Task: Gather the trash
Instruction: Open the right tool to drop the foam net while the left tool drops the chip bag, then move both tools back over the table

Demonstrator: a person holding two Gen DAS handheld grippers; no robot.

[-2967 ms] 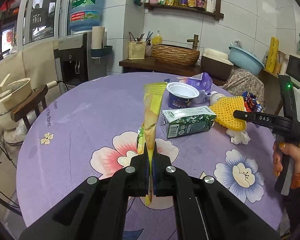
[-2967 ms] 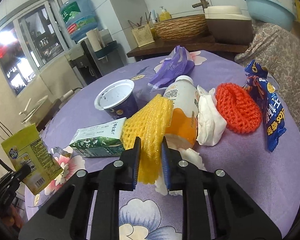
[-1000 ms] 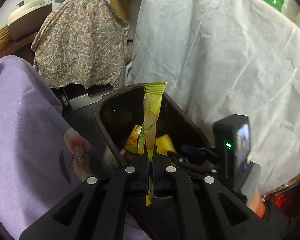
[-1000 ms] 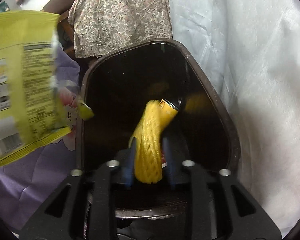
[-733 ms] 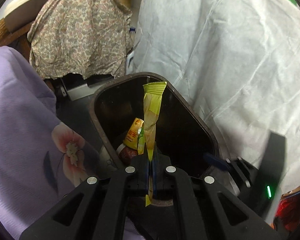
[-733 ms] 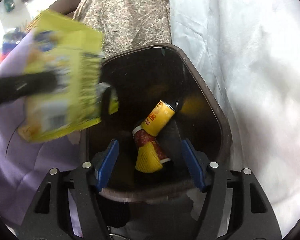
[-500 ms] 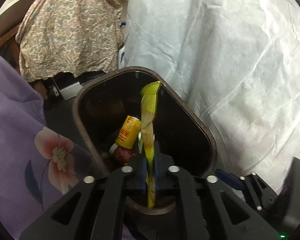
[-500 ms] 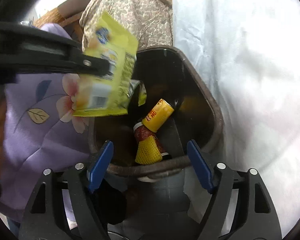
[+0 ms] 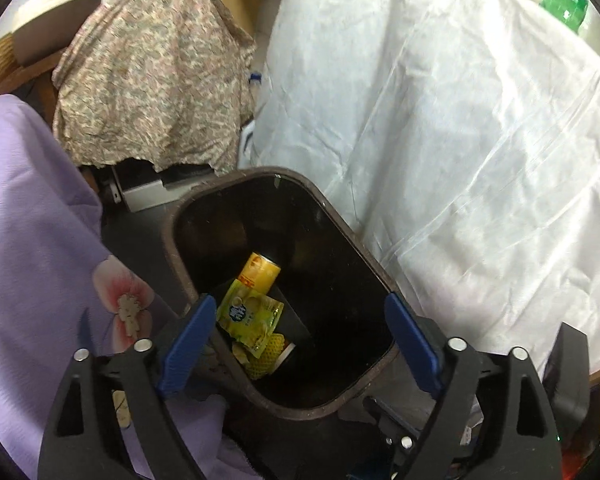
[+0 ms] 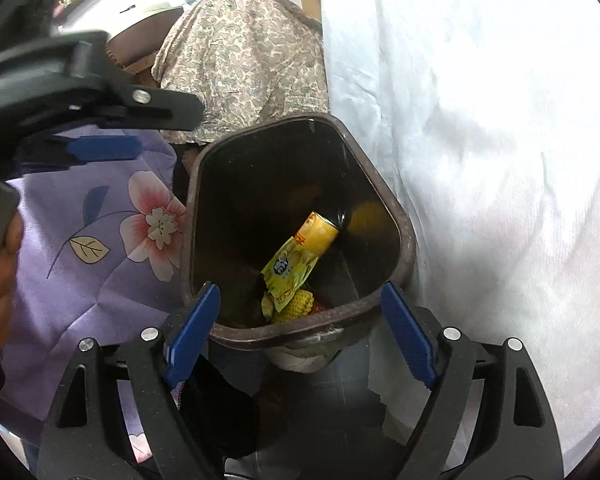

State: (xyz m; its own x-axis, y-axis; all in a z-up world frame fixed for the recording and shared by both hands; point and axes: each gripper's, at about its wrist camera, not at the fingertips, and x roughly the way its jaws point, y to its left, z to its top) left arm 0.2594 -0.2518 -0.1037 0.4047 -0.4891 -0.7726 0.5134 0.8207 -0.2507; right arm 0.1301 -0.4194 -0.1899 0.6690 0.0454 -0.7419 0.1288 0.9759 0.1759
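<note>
Both tools hang over the dark brown plastic waste bin [image 9: 284,176] so drops fall inside. My left tool [image 9: 296,336] has just been opening, jaws wide, empty; the yellow-green snack wrapper [image 9: 249,316] lies in the bin on the yellow foam fruit net [image 10: 294,302]. My right tool [image 10: 300,322] has also just widened, holding nothing.

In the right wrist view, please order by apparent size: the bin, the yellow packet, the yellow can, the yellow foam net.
1. bin
2. yellow packet
3. yellow can, partly covered by the packet
4. yellow foam net, mostly hidden, so its rank against the can is unsure
</note>
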